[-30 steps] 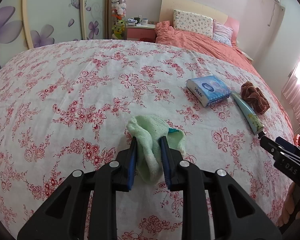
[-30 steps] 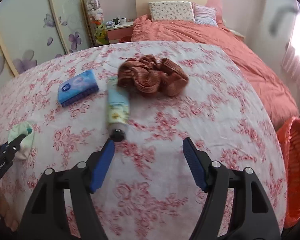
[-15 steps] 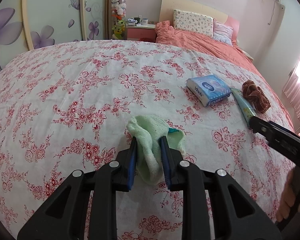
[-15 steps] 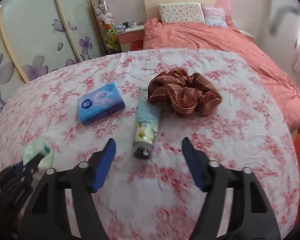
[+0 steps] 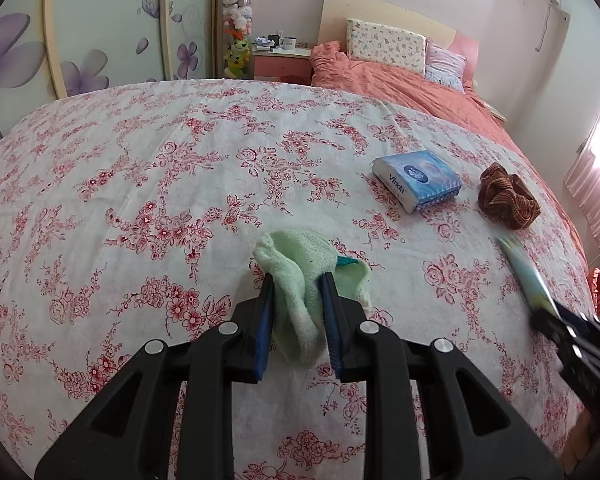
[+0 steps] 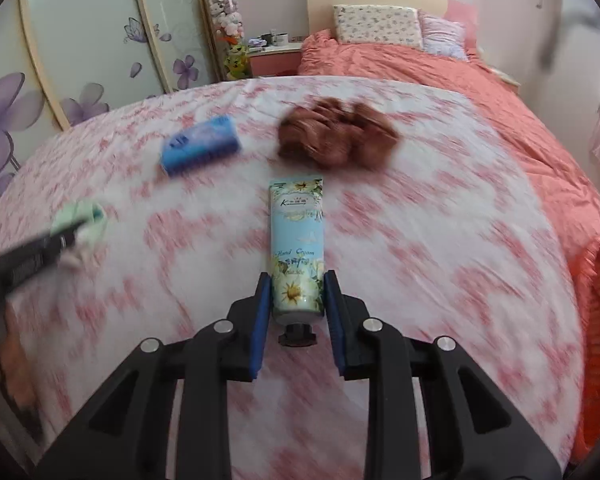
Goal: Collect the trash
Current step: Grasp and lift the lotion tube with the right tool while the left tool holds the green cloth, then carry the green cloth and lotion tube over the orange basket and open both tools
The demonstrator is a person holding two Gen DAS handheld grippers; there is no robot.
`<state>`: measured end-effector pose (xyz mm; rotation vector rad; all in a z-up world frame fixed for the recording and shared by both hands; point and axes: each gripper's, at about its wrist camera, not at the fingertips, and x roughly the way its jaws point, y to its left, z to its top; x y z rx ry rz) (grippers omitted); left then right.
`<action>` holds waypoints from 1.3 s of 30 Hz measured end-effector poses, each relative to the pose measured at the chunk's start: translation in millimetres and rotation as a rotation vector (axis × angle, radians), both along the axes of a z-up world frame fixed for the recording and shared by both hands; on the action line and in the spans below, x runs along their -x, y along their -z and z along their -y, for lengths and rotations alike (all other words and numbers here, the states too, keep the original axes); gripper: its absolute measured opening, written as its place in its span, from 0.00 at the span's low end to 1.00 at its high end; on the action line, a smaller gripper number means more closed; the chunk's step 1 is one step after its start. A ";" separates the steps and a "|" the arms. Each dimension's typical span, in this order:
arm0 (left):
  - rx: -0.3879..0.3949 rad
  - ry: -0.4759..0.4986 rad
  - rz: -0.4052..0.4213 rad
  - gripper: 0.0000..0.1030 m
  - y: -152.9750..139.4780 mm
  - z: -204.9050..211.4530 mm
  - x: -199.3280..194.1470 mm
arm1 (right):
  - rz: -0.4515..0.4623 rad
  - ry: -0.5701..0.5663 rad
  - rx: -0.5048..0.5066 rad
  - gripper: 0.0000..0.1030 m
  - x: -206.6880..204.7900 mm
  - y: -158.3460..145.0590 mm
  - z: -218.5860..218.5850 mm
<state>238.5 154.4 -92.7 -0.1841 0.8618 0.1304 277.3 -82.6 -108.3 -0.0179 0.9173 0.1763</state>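
Right gripper (image 6: 293, 312) was closing on the tube (image 6: 298, 248), gripped low by its cap end, pads at its sides. Left gripper (image 5: 298, 312) was clamped on the green cloth (image 5: 308, 280), held just above the bedspread (image 5: 140, 200). Tissue pack (image 5: 416, 180) and scrunchie (image 5: 508, 196) were left lying beyond. Orange basket (image 6: 596, 340) was seen at right. Likely risk: tube (slick, tapered) could be squeezed out or swung loose if lifted fast.

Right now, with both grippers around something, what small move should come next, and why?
Probably finish closing the right gripper, then lift. Its jaws are closing with the hand cream tube between them, cap end nearest. The left gripper is already shut on the green cloth, and the orange basket waits at the right.
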 end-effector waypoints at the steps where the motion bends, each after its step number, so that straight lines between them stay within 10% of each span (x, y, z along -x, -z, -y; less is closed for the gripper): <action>1: -0.001 0.000 0.000 0.23 0.0 -0.1 0.0 | 0.008 0.018 0.024 0.26 5.8 -0.2 5.9; 24: -0.061 0.074 -0.019 0.46 -2.3 30.5 1.7 | 0.008 0.124 0.012 0.31 8.3 2.6 46.5; 29: -0.096 0.104 0.005 0.14 -5.1 42.9 5.3 | 0.010 0.117 0.004 0.26 13.7 1.3 48.7; 39: -0.085 0.136 0.066 0.13 -32.4 56.0 15.3 | 0.086 0.166 -0.063 0.26 40.6 -31.9 74.2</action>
